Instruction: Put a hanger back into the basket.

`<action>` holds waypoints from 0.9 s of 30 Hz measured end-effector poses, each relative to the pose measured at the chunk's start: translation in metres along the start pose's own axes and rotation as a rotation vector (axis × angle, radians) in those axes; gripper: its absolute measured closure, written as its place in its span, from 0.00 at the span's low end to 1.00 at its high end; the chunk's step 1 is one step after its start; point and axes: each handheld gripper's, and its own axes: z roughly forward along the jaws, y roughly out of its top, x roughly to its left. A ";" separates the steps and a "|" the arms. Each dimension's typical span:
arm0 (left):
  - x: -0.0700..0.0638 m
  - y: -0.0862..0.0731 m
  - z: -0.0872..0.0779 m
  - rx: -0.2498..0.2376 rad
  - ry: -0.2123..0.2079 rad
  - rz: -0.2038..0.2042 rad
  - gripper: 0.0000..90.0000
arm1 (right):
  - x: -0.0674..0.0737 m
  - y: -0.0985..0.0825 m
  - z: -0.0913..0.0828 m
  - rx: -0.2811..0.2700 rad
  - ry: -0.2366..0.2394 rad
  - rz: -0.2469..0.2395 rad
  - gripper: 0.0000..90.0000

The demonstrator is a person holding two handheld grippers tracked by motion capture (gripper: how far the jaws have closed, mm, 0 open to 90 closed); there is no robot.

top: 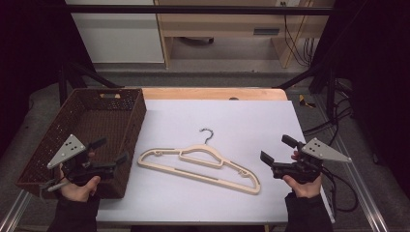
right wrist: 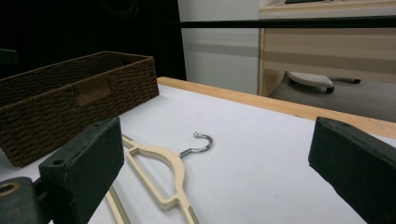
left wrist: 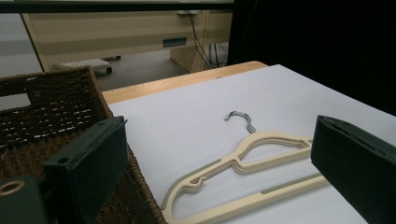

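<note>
Jaws on both grippers stand wide and hold nothing. From the high view, the left gripper (top: 110,151) hangs at about eight o'clock over the near corner of the woven basket (top: 63,126), and the right gripper (top: 276,149) sits at about four o'clock near the table's (top: 241,116) right edge. Between them, the cream hangers (top: 199,163) lie flat at the middle of the white table, apparently a few stacked, metal hook (top: 208,134) pointing toward twelve o'clock. Nothing is grasped yet and the basket looks empty, so I judge the work barely begun: reaching, gripping and moving the hangers all remain.
</note>
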 end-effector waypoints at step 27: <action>0.007 -0.001 -0.004 0.004 0.005 0.008 0.04 | 0.023 0.018 0.062 0.124 0.080 -0.073 0.07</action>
